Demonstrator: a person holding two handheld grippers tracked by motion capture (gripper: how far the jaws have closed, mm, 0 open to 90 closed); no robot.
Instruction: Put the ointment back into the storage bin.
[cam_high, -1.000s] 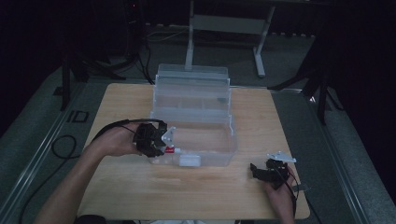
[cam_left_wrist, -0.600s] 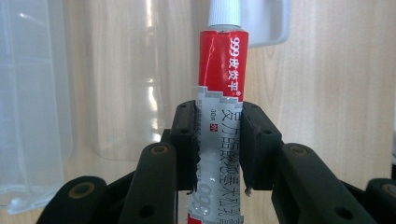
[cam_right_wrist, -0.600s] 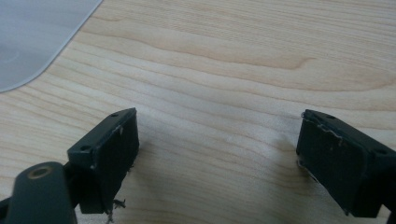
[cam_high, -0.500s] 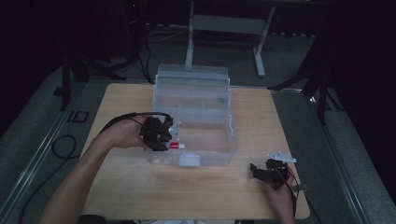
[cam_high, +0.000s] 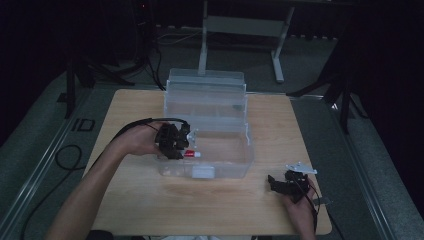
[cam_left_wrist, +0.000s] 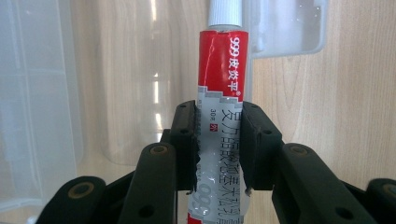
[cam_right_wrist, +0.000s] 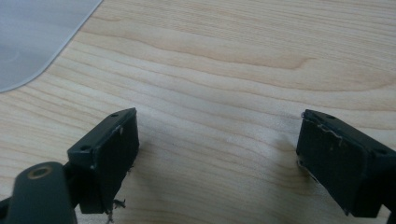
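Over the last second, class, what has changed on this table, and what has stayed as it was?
The left gripper, shut on the red and white tube, has carried it to the right in the high view, over the near left corner of the clear plastic box. Nothing was let go. The right gripper rests open on the wooden table as before, and the box has not moved.

You're working in a dim lab or recording room: a light wooden counter (cam_high: 150, 210) stands on grey floor, cables (cam_high: 60, 160) trail beside it, dark stands (cam_high: 345, 85) flank it, and a grey metal table frame (cam_high: 240, 25) waits behind in darkness.
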